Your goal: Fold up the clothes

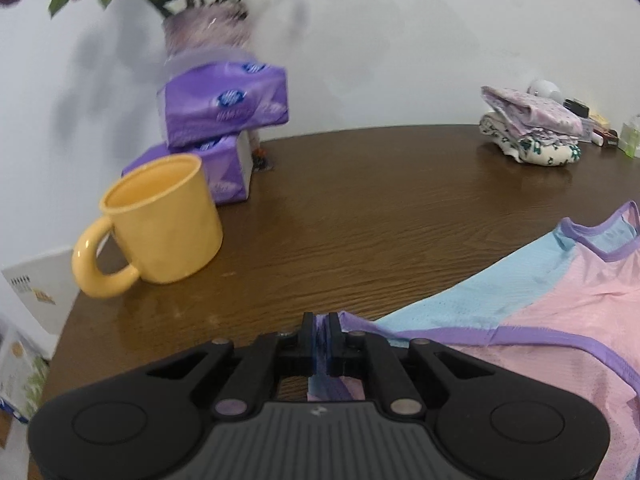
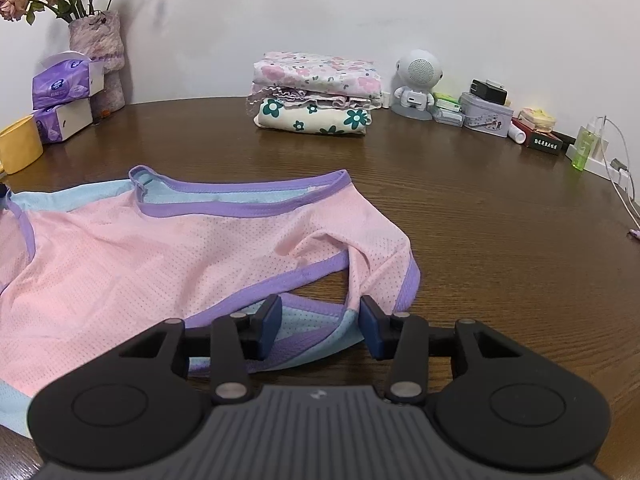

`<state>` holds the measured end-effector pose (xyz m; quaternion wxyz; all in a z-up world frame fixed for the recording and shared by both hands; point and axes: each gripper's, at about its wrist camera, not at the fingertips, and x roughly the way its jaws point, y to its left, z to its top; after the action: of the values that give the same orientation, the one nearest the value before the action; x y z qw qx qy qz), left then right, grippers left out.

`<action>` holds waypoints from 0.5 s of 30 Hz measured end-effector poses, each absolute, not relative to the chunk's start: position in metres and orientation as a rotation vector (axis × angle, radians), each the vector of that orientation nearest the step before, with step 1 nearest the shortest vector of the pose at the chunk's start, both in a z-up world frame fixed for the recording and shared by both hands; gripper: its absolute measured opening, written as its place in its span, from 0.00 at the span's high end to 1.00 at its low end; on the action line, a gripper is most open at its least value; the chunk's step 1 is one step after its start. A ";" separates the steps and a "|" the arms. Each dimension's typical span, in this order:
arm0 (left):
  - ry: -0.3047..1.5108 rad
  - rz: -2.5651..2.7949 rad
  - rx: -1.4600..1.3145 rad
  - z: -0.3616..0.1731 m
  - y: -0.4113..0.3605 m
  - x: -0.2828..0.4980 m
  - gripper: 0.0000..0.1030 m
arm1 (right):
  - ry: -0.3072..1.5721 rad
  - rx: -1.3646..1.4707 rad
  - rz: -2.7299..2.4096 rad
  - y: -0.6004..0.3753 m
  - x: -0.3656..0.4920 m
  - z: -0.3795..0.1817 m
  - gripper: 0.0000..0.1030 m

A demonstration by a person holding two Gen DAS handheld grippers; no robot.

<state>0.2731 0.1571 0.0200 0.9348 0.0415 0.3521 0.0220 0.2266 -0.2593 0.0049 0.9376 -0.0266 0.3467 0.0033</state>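
Your L gripper (image 1: 321, 326) is clenched on the purple-trimmed edge of the pink & blue mesh top (image 2: 120, 264) lying flat on the table (image 2: 480, 220), your R gripper (image 2: 320, 320) gapes astride its armhole hem w/o pinching, folded stack (image 2: 316, 94) beyond top.

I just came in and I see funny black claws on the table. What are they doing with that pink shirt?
A person is folding a pink mesh top with blue panels and purple trim on the brown wooden table. The left gripper is pinched shut on one purple edge. The right gripper sits open around the other sleeve, not squeezing it. A stack of folded flowery clothes waits at the back.
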 end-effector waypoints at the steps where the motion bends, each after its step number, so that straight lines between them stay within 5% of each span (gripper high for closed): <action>1: 0.726 0.045 0.073 0.018 0.161 0.274 0.91 | 0.707 -0.055 0.004 -0.259 0.226 0.005 0.58; 11: 0.722 -0.017 0.048 0.027 0.178 0.254 0.64 | 0.685 -0.025 -0.016 -0.259 0.223 0.002 0.58; 15: 0.717 0.015 0.107 0.022 0.169 0.257 0.67 | 0.680 -0.019 -0.019 -0.259 0.222 0.002 0.58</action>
<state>0.2568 0.1690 0.0225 0.9350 0.0526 0.3506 0.0073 0.2220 -0.2585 0.0015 0.9427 -0.0094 0.3335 -0.0095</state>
